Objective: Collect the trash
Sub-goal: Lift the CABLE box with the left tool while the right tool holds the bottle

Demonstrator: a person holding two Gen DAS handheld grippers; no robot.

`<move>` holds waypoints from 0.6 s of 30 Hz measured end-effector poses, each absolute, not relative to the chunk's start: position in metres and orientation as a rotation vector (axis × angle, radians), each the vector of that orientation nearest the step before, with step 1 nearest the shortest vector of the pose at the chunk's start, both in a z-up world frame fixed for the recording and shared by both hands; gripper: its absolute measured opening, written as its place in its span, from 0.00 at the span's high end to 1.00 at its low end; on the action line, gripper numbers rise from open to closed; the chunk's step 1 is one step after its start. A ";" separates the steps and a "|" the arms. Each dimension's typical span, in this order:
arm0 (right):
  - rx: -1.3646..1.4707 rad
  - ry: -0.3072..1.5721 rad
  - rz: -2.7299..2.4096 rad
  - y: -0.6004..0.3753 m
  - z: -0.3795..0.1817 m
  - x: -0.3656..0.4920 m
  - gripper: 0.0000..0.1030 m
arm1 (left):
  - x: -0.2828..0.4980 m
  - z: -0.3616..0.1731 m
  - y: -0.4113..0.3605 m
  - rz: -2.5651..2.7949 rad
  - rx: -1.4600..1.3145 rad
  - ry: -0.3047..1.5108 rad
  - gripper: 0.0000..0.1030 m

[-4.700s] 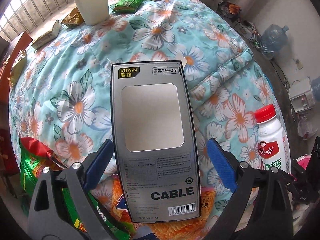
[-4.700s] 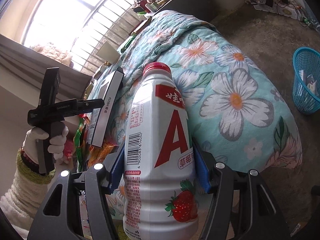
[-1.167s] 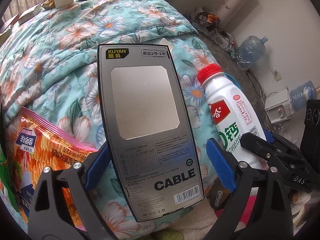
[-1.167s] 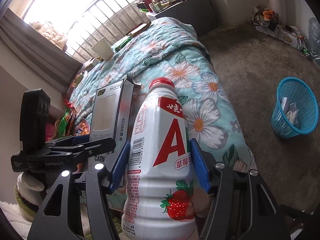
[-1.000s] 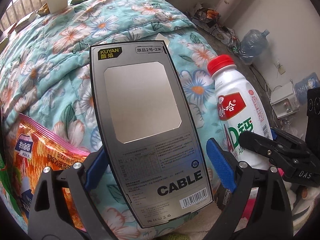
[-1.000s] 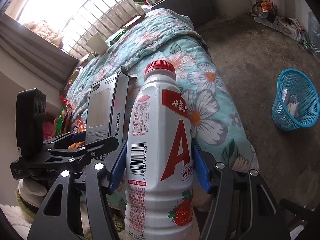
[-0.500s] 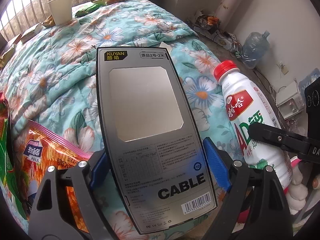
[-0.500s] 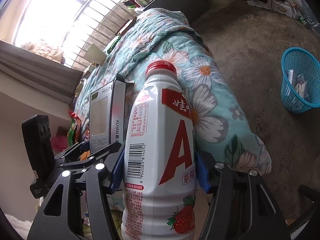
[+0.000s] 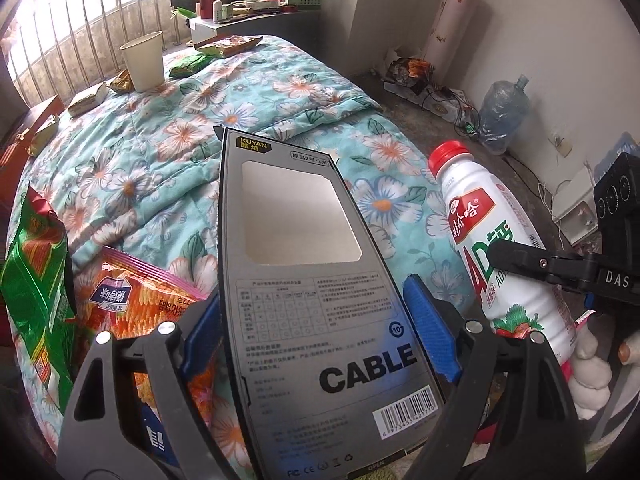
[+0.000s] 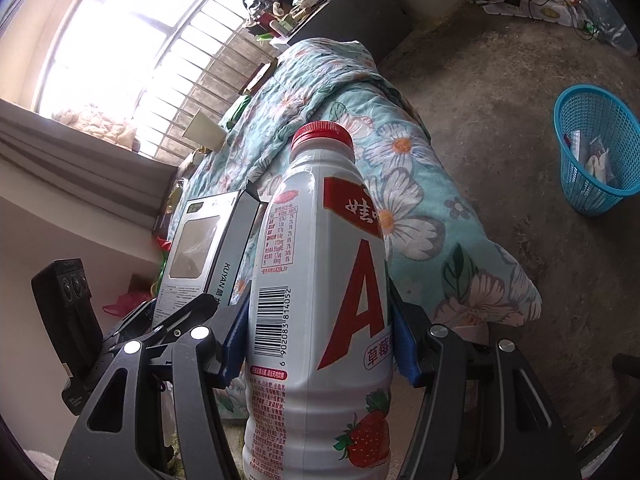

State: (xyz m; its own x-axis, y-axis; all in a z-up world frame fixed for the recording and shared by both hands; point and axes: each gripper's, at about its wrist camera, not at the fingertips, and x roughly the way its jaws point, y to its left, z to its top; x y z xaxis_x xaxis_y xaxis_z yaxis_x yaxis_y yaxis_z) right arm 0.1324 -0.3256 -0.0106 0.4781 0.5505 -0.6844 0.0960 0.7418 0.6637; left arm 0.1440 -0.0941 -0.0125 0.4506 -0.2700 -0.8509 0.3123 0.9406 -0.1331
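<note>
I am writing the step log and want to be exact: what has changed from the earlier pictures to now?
The left gripper has just been closing its jaws and clamps the cable box, which sat loosely between them before. Both grippers lifted their loads higher above the quilt. Unchanged: the right gripper clamps the bottle; snack bags and paper cup stay on the quilt; the basket stands on the floor.

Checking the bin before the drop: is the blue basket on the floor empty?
No, the blue basket already holds a few wrappers.
</note>
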 end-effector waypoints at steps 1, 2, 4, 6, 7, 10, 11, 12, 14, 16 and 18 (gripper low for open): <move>0.706 1.048 0.310 -0.324 -0.008 0.131 0.43 | 0.141 -0.010 -0.093 -0.359 0.047 1.035 0.22; 0.702 1.044 0.311 -0.323 -0.007 0.131 0.43 | 0.140 -0.008 -0.092 -0.357 0.050 1.027 0.22; 0.697 1.036 0.317 -0.320 -0.004 0.131 0.43 | 0.136 -0.004 -0.090 -0.354 0.054 1.012 0.24; 0.693 1.029 0.319 -0.317 -0.001 0.129 0.43 | 0.133 -0.001 -0.088 -0.353 0.055 1.000 0.24; 0.692 1.026 0.321 -0.316 0.000 0.129 0.43 | 0.132 0.001 -0.088 -0.353 0.057 0.995 0.24; 0.689 1.026 0.320 -0.313 -0.001 0.128 0.43 | 0.128 0.001 -0.088 -0.346 0.075 0.983 0.24; 0.690 1.025 0.321 -0.313 -0.001 0.128 0.43 | 0.127 0.001 -0.088 -0.345 0.078 0.981 0.25; 0.690 1.025 0.322 -0.312 -0.001 0.128 0.43 | 0.126 0.001 -0.088 -0.347 0.077 0.980 0.25; 0.691 1.023 0.323 -0.310 -0.002 0.126 0.43 | 0.124 0.001 -0.089 -0.346 0.078 0.976 0.26; 0.693 1.024 0.321 -0.311 -0.003 0.126 0.43 | 0.122 0.002 -0.089 -0.345 0.081 0.970 0.26; 0.698 1.023 0.323 -0.312 -0.005 0.127 0.43 | 0.121 0.004 -0.089 -0.341 0.082 0.961 0.27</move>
State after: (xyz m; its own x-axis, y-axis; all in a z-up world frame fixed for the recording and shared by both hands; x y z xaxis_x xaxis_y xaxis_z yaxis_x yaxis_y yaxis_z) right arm 0.1271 -0.3120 -0.0050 0.4988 0.5524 -0.6678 0.0693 0.7427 0.6661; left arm 0.1208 -0.0895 0.0038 0.5238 -0.2489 -0.8147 0.3207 0.9436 -0.0821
